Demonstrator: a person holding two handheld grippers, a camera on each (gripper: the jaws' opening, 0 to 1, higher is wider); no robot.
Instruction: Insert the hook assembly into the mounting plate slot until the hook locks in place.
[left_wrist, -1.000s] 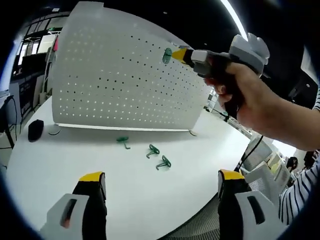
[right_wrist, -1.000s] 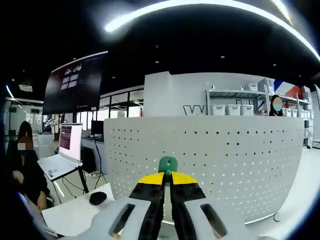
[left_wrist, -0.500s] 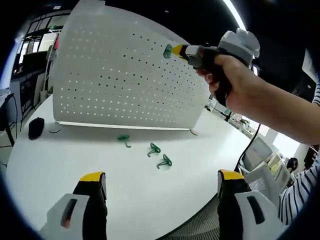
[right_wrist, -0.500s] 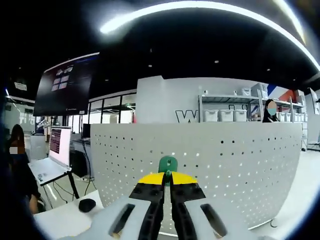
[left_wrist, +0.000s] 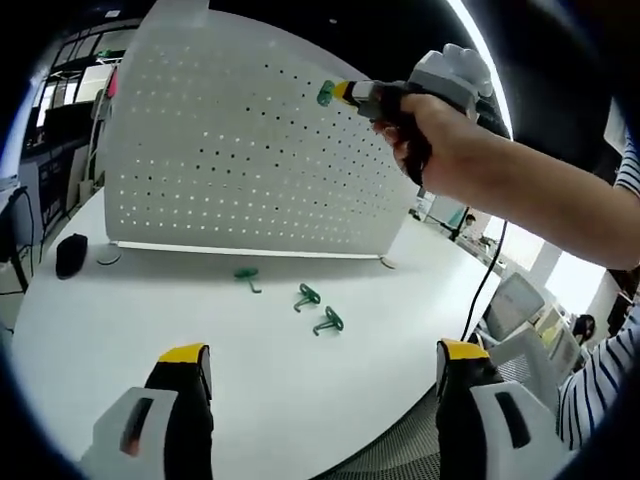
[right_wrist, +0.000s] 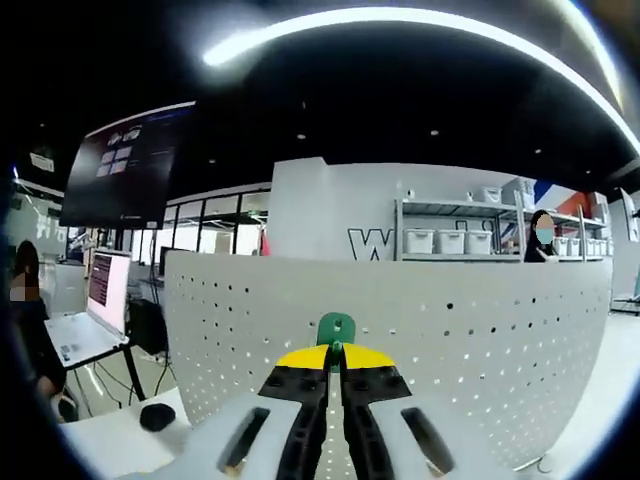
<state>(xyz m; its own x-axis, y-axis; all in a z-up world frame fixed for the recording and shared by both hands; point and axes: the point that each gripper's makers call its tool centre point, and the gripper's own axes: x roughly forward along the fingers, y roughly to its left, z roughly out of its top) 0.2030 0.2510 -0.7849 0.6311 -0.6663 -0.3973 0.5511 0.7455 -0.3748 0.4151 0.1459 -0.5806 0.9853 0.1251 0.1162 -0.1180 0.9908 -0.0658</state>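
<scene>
The right gripper, jaws clamped on a green hook, holds it near the top edge of the upright white pegboard dead ahead, while the left gripper hangs open, well back over the table.

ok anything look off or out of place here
Nothing damaged or spilled. Three spare green hooks lie loose on the white table before the pegboard, while the right tongs hold one green hook near its top.
</scene>
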